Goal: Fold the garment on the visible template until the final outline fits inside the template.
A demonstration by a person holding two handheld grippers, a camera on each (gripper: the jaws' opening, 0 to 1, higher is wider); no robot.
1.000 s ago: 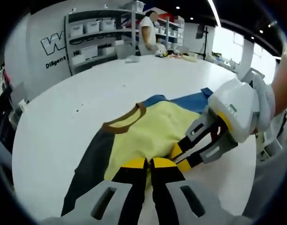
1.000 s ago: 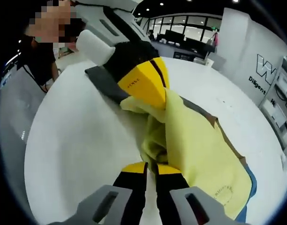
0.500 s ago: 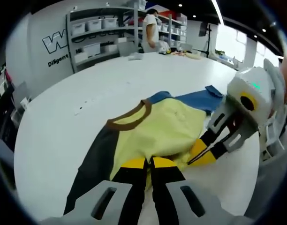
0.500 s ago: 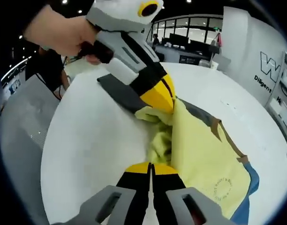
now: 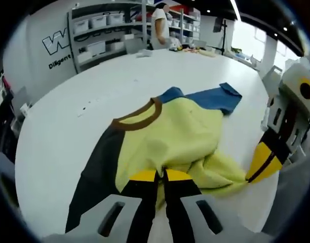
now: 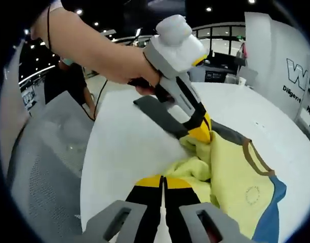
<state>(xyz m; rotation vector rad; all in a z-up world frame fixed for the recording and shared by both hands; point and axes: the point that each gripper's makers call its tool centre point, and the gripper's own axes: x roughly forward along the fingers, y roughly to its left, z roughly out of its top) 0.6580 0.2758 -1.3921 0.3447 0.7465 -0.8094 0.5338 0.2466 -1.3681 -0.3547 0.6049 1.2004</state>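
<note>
Two hand-held grippers clamped on yellow garment (image 5: 170, 136) hem. Left hand-held gripper (image 5: 161, 177): jaws closed, gripping fabric, frame bottom centre. Right hand-held gripper (image 6: 162, 183): same, frame bottom. Garment lies centre frame on white worktop (image 5: 69, 126); blue sleeve (image 5: 210, 97) upper right.

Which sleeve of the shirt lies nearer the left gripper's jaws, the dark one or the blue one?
The dark grey sleeve, lying just beside the left gripper; the blue sleeve lies across the shirt.

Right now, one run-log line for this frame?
phase: fold in progress | left gripper: shut on yellow shirt hem | right gripper: shut on hem | shirt: bunched at the hem, rest lying on white table | fold: not done
</note>
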